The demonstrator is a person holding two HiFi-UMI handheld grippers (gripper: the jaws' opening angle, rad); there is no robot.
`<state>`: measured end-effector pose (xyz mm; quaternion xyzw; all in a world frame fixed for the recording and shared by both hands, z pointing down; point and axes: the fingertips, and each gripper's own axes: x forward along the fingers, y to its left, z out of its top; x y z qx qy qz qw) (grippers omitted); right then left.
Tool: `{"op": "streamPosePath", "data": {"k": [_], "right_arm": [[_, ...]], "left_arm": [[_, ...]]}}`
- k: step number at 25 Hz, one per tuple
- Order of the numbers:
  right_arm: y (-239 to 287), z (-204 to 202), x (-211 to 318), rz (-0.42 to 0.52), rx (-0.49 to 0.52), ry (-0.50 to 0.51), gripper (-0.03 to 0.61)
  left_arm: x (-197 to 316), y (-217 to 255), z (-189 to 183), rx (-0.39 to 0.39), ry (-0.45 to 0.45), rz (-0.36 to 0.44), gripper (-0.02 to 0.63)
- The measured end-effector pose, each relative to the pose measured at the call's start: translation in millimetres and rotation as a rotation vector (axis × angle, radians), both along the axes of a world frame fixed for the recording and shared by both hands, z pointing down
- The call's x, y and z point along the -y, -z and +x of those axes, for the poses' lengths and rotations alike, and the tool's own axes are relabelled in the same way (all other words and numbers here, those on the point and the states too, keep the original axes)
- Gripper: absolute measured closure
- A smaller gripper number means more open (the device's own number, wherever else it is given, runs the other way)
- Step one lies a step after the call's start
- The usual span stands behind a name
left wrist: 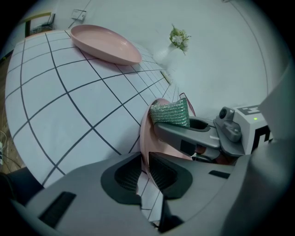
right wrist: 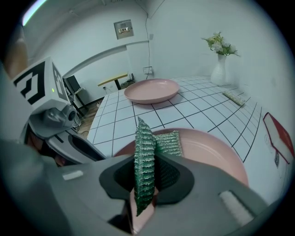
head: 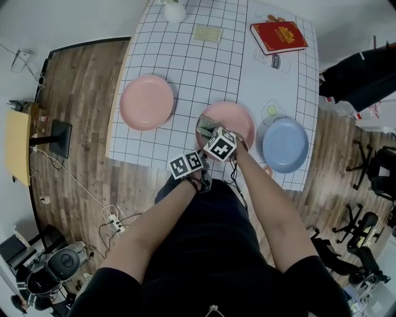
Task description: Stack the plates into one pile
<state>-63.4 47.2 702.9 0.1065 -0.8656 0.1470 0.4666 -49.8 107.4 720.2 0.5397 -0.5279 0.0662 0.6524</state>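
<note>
The white tabletop (head: 204, 68) has a black grid on its left part and is plain on the right. A pink plate (head: 146, 102) lies at the left. A second pink plate (head: 241, 116) is at the near edge, perhaps not lying flat, with a blue plate (head: 285, 145) just beside it. At the far end are a white vase (head: 174, 9), a pale green pad (head: 207, 33) and a red book (head: 278, 37).
</note>
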Motion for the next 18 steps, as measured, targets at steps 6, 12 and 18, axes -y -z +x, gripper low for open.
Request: {"op": "streamPosePath", "data": {"k": [6, 12, 18], "right_arm": [[-4, 4, -2, 0.013, -0.036, 0.028, 0.500], [-7, 14, -4, 0.039, -0.083, 0.054, 0.500], [-9, 30, -6, 0.042, -0.103, 0.046, 0.500]], "left_arm": [[0, 0, 0, -0.002, 0.003, 0.002, 0.568], [1, 0, -1, -0.003, 0.011, -0.001, 0.568], [1, 0, -2, -0.003, 0.016, -0.001, 0.569]]}}
